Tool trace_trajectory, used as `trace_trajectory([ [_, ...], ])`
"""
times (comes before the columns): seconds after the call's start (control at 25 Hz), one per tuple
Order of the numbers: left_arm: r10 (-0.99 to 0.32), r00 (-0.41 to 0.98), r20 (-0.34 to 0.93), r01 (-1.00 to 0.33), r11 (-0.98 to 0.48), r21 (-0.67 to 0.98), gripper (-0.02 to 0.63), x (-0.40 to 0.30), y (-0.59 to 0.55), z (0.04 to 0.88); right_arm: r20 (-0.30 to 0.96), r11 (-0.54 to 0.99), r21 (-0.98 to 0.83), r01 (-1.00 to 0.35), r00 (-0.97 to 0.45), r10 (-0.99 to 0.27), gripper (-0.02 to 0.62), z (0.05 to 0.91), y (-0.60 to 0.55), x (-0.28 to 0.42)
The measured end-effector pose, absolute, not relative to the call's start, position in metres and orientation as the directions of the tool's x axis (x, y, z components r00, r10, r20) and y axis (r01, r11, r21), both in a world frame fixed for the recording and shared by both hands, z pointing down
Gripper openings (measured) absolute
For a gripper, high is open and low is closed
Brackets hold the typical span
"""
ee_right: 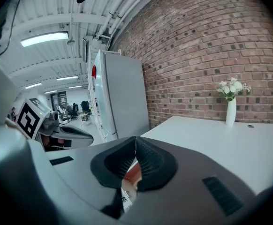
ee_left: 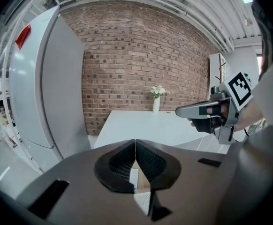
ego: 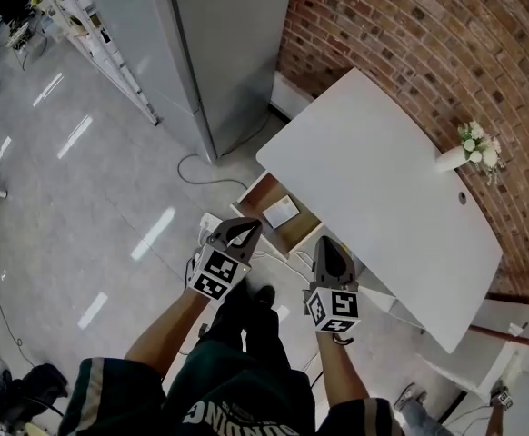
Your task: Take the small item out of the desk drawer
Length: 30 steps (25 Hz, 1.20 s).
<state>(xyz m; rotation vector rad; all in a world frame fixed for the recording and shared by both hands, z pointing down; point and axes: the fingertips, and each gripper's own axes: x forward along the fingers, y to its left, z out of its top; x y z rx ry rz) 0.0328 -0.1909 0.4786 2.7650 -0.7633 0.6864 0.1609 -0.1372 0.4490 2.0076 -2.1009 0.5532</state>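
My left gripper (ego: 243, 232) points forward and slightly down. Its fingers are pressed together along their full length, with nothing between them. My right gripper (ego: 329, 249) is in the same condition: fingers pressed together and empty.

The desk drawer (ego: 250, 195) stands open below the left end of the white desk (ego: 383, 189). The small item (ego: 280, 213), pale and flat, lies on the brown drawer floor toward the back. Neither gripper touches it.

In the head view, the left gripper tips sit just beside the near left corner of the drawer. The right gripper tips sit near the right end of the drawer, close to the desk edge. The two grippers are level with each other and apart, and each shows in the other's gripper view.

A white vase (ego: 450, 160) with flowers stands on the far side of the desk, against the brick wall (ego: 410, 34). A grey cabinet (ego: 219, 44) stands to the left of the desk.
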Motion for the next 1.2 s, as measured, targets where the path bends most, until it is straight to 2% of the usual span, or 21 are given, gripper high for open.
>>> trace_trajectory([
  [0.48, -0.444, 0.734, 0.514, -0.540, -0.840, 0.046, 0.017, 0.038, -0.193, 0.539, 0.408, 0.033, -0.147, -0.989, -0.091, -0.908, 0.025, 0.514, -0.136, 0.163],
  [0.96, -0.430, 0.711, 0.556, -0.528, -0.849, 0.018, 0.018, 0.059, -0.196, 0.611, 0.429, -0.039, -0.157, -0.987, -0.032, -0.903, 0.025, 0.587, -0.141, 0.169],
  [1.2, -0.417, 0.700, 0.580, -0.515, -0.857, 0.006, 0.018, 0.071, -0.196, 0.652, 0.464, -0.031, -0.174, -0.984, -0.054, -0.884, 0.025, 0.631, -0.142, 0.167],
])
